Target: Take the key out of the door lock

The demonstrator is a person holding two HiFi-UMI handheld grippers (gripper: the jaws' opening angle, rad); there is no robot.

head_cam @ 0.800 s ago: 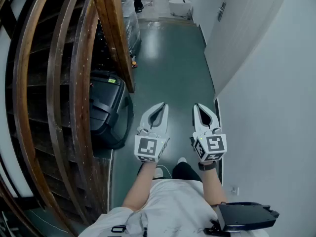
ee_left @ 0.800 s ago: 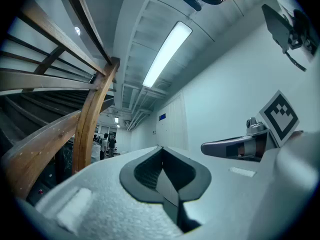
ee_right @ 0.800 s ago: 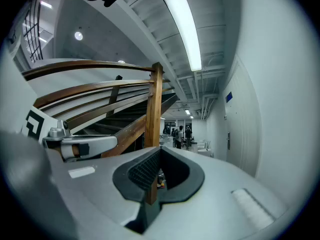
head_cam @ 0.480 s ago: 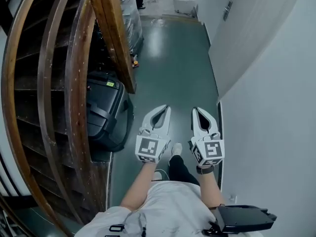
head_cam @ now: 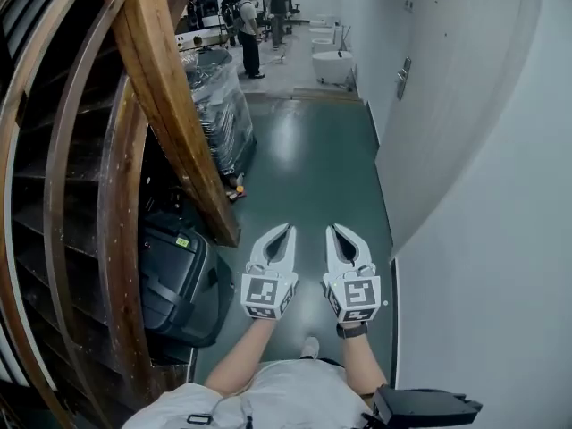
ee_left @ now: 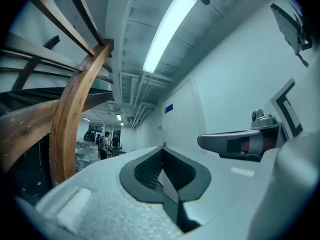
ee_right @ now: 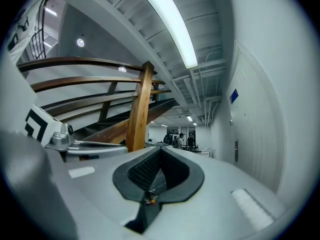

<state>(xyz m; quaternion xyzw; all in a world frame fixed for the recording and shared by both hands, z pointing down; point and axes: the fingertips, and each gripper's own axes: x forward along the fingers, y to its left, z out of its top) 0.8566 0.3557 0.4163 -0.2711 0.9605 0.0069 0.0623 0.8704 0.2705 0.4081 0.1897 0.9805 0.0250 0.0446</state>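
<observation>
Both tools are held out side by side over the green floor (head_cam: 308, 164) of a corridor, low in the head view, and neither is touching anything. The left gripper (head_cam: 287, 229) is seen with its jaws brought fully together and nothing between them. The right gripper (head_cam: 332, 229) is likewise closed, its dark pads meeting at the tips, and nothing is gripped there either. The two are kept near each other but apart, both pointed down the corridor.

A white door (head_cam: 447, 105) is set into the wall on the right, well ahead of the grippers. Its handle (head_cam: 403, 77) can be picked out as a small dark shape on the door's far edge, and it is also caught at the right of the right gripper view. The lock and the key are too small to be made out, so the key's place can only be given as somewhere at that handle, far from both tools.

On the left, a curved wooden stair railing (head_cam: 161, 105) is seen, with a black case (head_cam: 174, 280) on the floor beneath it. A plastic-wrapped bundle (head_cam: 219, 105) stands further along. People (head_cam: 249, 29) are seen standing at the far end of the corridor.
</observation>
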